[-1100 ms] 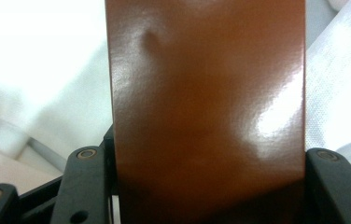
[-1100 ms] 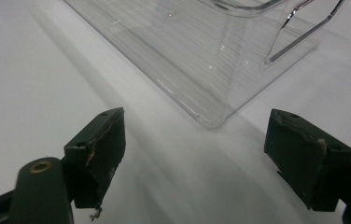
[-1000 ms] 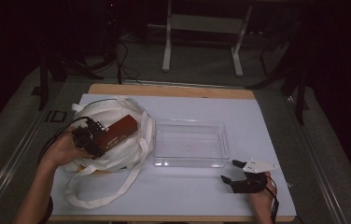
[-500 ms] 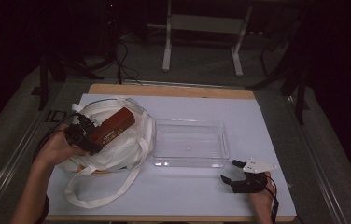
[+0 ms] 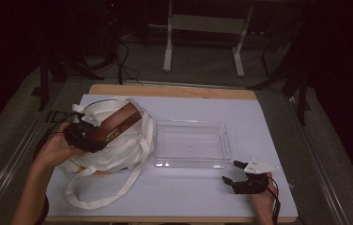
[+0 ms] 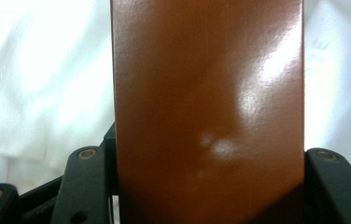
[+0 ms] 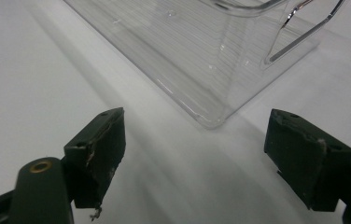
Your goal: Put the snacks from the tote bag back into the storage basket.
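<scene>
A glossy brown box (image 5: pixel 118 123) (image 6: pixel 206 107) lies tilted over the white cloth bag (image 5: pixel 113 140) at the table's left. My left gripper (image 5: pixel 90 138) is shut on the box's near end, its black jaws pressed against both sides. White bag fabric (image 6: pixel 33 84) shows behind the box. A clear plastic tray (image 5: pixel 189 143) (image 7: pixel 201 51) stands in the middle of the table with nothing in it. My right gripper (image 5: pixel 235 173) (image 7: pixel 197 158) rests open near the front right edge, a short way from the tray's near corner, nothing between its jaws.
The white mat (image 5: pixel 259 126) covers the wooden table (image 5: pixel 170 90). The bag's long strap (image 5: pixel 99 197) loops toward the front edge. Metal stand legs (image 5: pixel 167 42) and cables lie on the floor beyond the table.
My left gripper has drawn back to the left with the brown box, pulling it farther out over the bag. The right gripper has stayed put.
</scene>
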The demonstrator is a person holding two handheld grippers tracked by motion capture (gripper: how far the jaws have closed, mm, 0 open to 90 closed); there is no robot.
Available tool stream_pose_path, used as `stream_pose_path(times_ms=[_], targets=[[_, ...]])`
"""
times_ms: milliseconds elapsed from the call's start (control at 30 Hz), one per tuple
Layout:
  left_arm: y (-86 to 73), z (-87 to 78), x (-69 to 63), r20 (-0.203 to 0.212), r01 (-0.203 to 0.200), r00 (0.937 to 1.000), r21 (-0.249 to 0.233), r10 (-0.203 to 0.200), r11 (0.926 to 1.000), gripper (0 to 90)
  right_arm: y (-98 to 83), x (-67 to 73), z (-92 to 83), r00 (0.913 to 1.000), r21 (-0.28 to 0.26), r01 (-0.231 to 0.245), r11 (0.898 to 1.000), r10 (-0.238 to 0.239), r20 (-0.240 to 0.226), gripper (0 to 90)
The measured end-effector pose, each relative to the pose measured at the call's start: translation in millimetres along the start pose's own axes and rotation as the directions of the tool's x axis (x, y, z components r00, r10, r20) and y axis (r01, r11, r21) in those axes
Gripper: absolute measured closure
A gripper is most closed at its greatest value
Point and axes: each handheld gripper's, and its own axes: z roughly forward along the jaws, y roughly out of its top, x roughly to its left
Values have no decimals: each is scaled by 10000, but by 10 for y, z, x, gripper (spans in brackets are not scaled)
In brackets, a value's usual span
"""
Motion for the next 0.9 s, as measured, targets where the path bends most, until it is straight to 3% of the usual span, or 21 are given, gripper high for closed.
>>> stream_pose_path(times_ms=[133,367,533,900], targets=[[33,-9,-24,137,-198,9997,-80,199,9998,433,0,0,0,10000,3,-2,10000,2,-3,204],[45,-30,-41,-49,-487,9988,-407,486,9980,435,0,-1,-3,10000,-6,-13,10000,13,-7,204],[54,-53,-58,-130,-812,9966,-388,808,9959,435,0,0,-2,10000,-4,0,10000,0,0,204],[134,-64,-92,58,-1123,9936,-653,1129,9915,435,0,-1,-2,10000,-6,-10,10000,10,1,204]])
